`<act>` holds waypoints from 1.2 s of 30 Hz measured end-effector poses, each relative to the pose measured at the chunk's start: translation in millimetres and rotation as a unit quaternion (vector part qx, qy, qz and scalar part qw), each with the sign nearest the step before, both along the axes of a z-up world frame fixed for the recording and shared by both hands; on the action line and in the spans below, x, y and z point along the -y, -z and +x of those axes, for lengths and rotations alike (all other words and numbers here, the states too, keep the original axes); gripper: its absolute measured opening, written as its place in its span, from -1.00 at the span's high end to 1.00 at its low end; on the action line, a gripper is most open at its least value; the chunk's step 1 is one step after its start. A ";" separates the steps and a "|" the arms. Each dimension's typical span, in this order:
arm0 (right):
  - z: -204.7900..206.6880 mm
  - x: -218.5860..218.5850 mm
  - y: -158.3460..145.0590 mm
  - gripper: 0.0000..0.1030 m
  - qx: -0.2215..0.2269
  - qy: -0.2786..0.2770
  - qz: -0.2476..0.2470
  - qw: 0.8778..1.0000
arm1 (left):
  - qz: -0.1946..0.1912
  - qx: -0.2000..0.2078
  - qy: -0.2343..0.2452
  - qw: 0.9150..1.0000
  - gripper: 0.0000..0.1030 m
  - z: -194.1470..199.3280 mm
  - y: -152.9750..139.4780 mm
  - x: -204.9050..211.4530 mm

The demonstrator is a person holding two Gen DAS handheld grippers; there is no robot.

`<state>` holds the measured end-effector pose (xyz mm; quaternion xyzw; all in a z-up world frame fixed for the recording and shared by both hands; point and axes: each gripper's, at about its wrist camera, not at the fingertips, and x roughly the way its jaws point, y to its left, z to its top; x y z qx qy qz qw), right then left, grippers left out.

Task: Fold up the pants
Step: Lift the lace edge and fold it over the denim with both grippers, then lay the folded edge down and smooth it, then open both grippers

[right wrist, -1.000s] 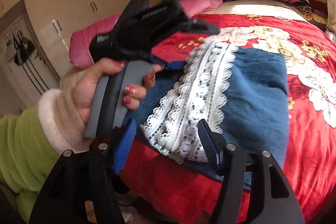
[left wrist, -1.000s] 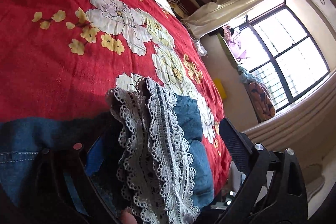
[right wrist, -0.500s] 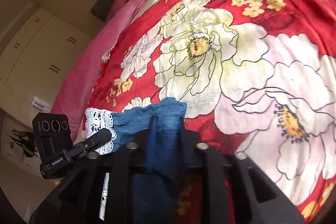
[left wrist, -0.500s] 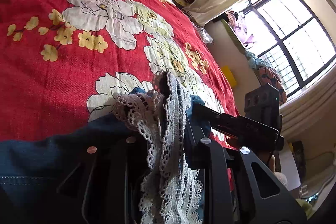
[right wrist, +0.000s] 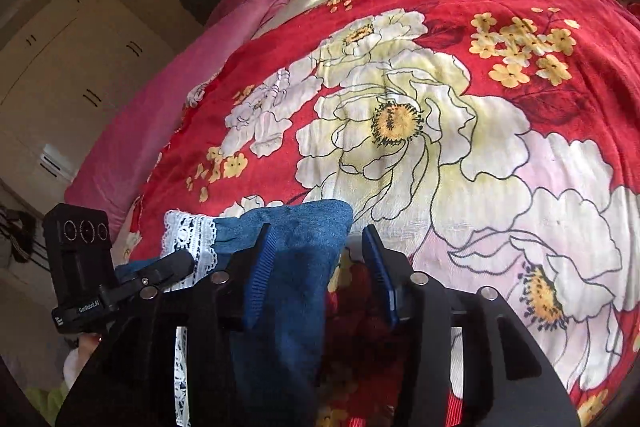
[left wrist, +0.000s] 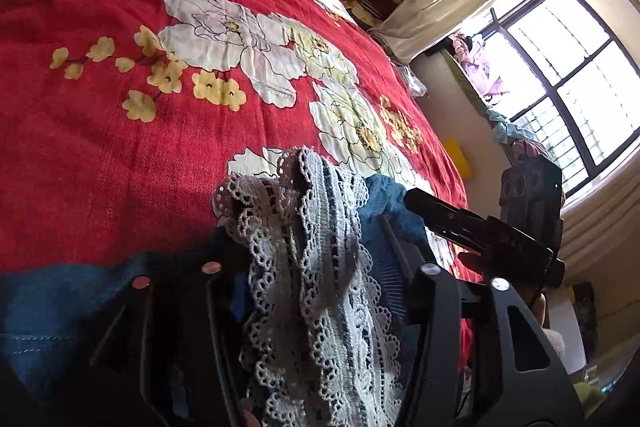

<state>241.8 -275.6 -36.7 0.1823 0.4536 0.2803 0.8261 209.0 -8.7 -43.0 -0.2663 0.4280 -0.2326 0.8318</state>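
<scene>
The left gripper [left wrist: 320, 267] pinches the white lace hem of the blue denim pants [left wrist: 316, 291]; the right gripper [right wrist: 320, 267] stands spread over the red flowered blanket [right wrist: 440, 107].

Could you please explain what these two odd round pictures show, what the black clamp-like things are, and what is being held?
There is no robot here: a person holds a two-finger gripper in each hand, and each gripper carries a wide-angle camera looking forward along its fingers, which is why the pictures bulge. One picture comes from the left gripper, the other from the right gripper. Each also shows the other tool off to one side.

Both look over a bed with a red flowered blanket. On it lies a pair of blue denim pants with a white lace trim at the hem.

The lace hem lies bunched between the left gripper's fingers; whether it is truly pinched cannot be told. The right gripper's jaws stand apart: the denim rests against one blue pad, with a gap to the other, so it grips nothing.
</scene>
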 end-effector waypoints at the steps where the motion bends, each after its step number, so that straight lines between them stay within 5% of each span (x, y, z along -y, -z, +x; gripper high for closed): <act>1: -7.1 3.9 -5.3 -0.03 0.006 0.000 0.000 1.000 | 0.003 0.005 -0.003 1.000 -0.08 -4.4 -4.5 -1.9; 16: -115.9 11.8 -22.3 -0.32 0.061 -0.020 -0.043 0.997 | 0.083 0.034 -0.042 0.995 -0.31 -89.8 -43.6 -5.7; 28: -143.0 9.7 2.0 -0.31 0.011 -0.021 -0.025 0.999 | 0.085 -0.034 -0.015 0.996 -0.36 -125.9 -9.8 19.5; 31: -142.1 4.6 10.6 -0.05 -0.008 -0.035 -0.014 0.999 | 0.087 -0.047 -0.016 0.995 -0.23 -127.6 -2.5 26.8; 34: -140.8 -4.9 19.3 0.32 -0.021 -0.057 -0.006 0.998 | 0.099 -0.050 -0.017 0.994 0.31 -126.6 2.0 33.4; 35: -141.2 -6.9 20.4 0.67 -0.020 -0.060 -0.012 0.998 | 0.094 -0.055 -0.018 0.994 0.52 -125.6 4.7 33.6; 36: -142.6 -7.5 19.0 0.76 -0.014 -0.064 -0.013 0.998 | 0.090 -0.059 -0.018 0.994 0.61 -126.1 6.4 33.6</act>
